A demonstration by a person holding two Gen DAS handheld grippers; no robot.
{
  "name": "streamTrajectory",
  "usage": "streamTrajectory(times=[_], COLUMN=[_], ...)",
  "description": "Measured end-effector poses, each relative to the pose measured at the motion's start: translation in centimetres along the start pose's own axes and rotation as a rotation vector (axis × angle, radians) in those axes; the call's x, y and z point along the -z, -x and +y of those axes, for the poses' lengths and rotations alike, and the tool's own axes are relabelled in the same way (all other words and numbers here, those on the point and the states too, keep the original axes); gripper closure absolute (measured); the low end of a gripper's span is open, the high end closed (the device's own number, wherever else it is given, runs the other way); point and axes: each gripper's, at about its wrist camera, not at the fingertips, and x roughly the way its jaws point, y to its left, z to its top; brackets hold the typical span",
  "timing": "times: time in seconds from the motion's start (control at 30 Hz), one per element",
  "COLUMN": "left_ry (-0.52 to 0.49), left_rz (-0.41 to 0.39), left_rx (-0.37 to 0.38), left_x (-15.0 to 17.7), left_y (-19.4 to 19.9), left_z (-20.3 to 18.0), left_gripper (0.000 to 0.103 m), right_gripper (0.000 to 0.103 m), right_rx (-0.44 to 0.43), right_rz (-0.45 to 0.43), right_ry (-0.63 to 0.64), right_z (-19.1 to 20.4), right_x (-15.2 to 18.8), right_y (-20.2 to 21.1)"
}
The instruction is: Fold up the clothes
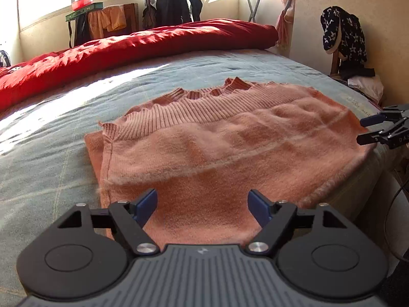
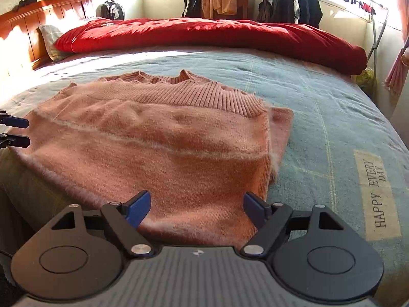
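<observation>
1. Sunlit bedroom: windows run along the far wall, dark jackets [image 1: 176, 0] hang on a drying rack [image 2: 378, 25], and a wooden headboard [image 2: 38, 23] stands at one end of the bed.
2. Most of both views is taken up by the bed [image 1: 51, 133], covered with a grey-blue blanket; a cream patch printed "HAPPY EVERY DAY" [image 2: 378, 194] lies near its front edge.
3. Along the far side of the bed lies a rolled red quilt [image 1: 143, 43], well apart from the work.
4. At the near edge of the bed rests the pink sweater [image 1: 230, 148], flat and already folded into a rough rectangle, with the ribbed hem doubled over on top and an under-layer peeking out on one side.
5. Judged from this, at least one fold is done; the bundle looks wide and loose, so another fold or some squaring up may remain. No other garment waits on the blanket.
6. Just above the sweater's near edge, the left tool [image 1: 203, 206] hangs released, nothing between its blue pads.
7. Beside it, the right tool [image 2: 196, 206] is likewise spread wide and empty.
</observation>
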Motion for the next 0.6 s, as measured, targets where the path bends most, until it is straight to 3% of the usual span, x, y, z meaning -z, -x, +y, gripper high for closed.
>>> streamTrajectory(times=[0.1, 0.17, 0.33, 0.43, 0.5, 0.6], left_ry=[0.016, 0.050, 0.177, 0.282, 0.290, 0.267], left_rz=[-0.089, -0.107, -0.069, 0.037, -0.019, 0.023], left_rx=[-0.001, -0.008, -0.006, -0.069, -0.052, -0.062], left_x=[-2.9, -4.2, -4.4, -2.5, -1.5, -2.4], left_y=[-0.4, -1.5, -5.8, -8.9, -8.5, -8.6], left_z=[0.3, 1.0, 2.9, 4.8, 5.0, 4.8], left_gripper=[0.011, 0.011, 0.011, 0.011, 0.010, 0.009], right_gripper=[0.001, 0.000, 0.000, 0.000, 0.000, 0.000], right_rx=[0.002, 0.006, -0.008, -0.002, -0.010, 0.017], right_rz=[-0.085, -0.126, -0.095, -0.041, -0.072, -0.063], right_ry=[-0.014, -0.038, -0.144, -0.178, -0.135, -0.061], right_z=[-0.1, -0.4, -1.6, -2.4, -2.1, -1.2], right_x=[-2.4, -3.8, -4.4, -3.1, -1.9, -1.6], right_y=[-0.1, -0.7, -4.3, -6.3, -6.3, -6.6])
